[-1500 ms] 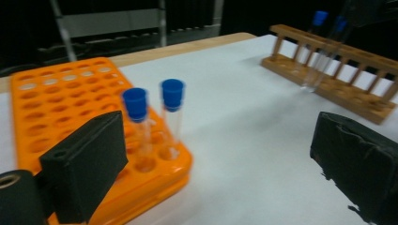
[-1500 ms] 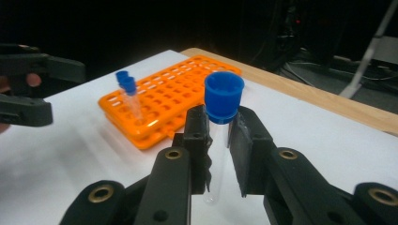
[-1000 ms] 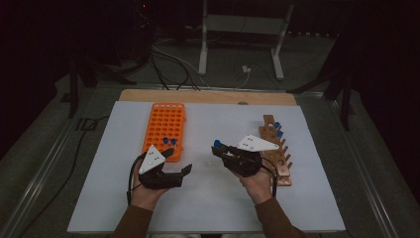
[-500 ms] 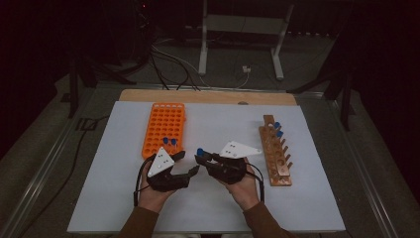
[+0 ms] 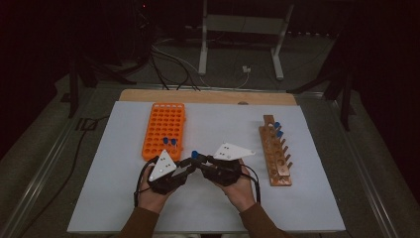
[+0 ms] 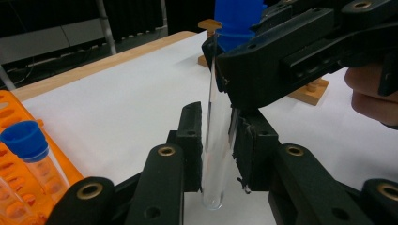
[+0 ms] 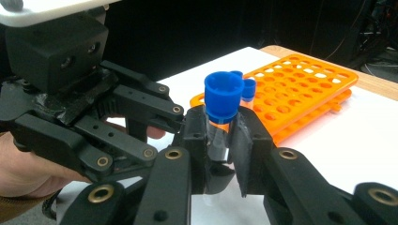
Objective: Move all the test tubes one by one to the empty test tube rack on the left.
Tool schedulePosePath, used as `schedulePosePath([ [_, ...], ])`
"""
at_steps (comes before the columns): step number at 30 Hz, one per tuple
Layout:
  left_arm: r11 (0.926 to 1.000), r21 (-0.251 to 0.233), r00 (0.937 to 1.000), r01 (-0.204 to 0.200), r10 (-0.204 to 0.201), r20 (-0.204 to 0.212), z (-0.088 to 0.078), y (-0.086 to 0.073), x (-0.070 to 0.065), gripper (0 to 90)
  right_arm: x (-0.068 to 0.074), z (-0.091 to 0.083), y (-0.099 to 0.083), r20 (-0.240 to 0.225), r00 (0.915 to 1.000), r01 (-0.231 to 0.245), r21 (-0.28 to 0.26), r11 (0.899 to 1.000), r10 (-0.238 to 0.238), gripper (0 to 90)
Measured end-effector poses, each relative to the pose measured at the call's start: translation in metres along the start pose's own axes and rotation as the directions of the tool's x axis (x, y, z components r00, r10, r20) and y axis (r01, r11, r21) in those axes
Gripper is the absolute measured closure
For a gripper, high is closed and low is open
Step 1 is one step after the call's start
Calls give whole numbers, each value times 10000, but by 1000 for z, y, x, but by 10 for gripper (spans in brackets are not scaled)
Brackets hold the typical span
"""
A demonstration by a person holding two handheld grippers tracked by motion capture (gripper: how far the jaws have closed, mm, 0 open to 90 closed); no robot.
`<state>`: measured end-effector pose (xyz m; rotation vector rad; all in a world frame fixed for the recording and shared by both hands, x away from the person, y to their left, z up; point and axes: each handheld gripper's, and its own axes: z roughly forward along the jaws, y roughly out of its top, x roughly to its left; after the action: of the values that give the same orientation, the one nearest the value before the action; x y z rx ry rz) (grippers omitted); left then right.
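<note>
Fingers of both grippers are clamped on one clear tube (image 6: 217, 140) with a blue cap (image 7: 222, 96), held upright above the white surface (image 5: 297, 198) near its front edge. The right gripper (image 5: 197, 159) pinches it just under the cap; the left gripper (image 5: 190, 162), its fingers just having closed, pinches the lower part. An orange rack (image 5: 163, 129) lies behind, a wooden rack (image 5: 275, 153) well apart to the right.
</note>
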<state>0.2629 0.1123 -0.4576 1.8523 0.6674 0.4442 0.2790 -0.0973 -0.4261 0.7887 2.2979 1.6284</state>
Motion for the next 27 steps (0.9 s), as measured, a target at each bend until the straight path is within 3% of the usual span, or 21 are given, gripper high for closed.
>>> schedulePosePath([
  [9, 10000, 78, 10000, -33, 33, 6, 1, 0, -1, 779, -3, 0, -1, -103, 9999, -89, 59, 9999, 90, 746],
  [15, 9991, -31, 9987, 428, -429, -277, -5, -3, 9, 780, -14, -8, -1, 0, 9994, -338, -62, 9994, 338, 500],
  [18, 9985, 6, 9973, 542, -541, -501, -8, -4, 14, 780, -21, -12, -2, 594, 9977, -328, 50, 9994, 325, 348],
  [22, 9982, 12, 9957, 605, -603, -703, -12, -5, 18, 780, -33, -19, -7, 1305, 9905, -462, 207, 9987, 432, 221],
  [27, 9970, -15, 9931, 768, -766, -890, -15, -6, 22, 780, -44, -28, -14, 2245, 9739, -422, 394, 9983, 323, 150],
])
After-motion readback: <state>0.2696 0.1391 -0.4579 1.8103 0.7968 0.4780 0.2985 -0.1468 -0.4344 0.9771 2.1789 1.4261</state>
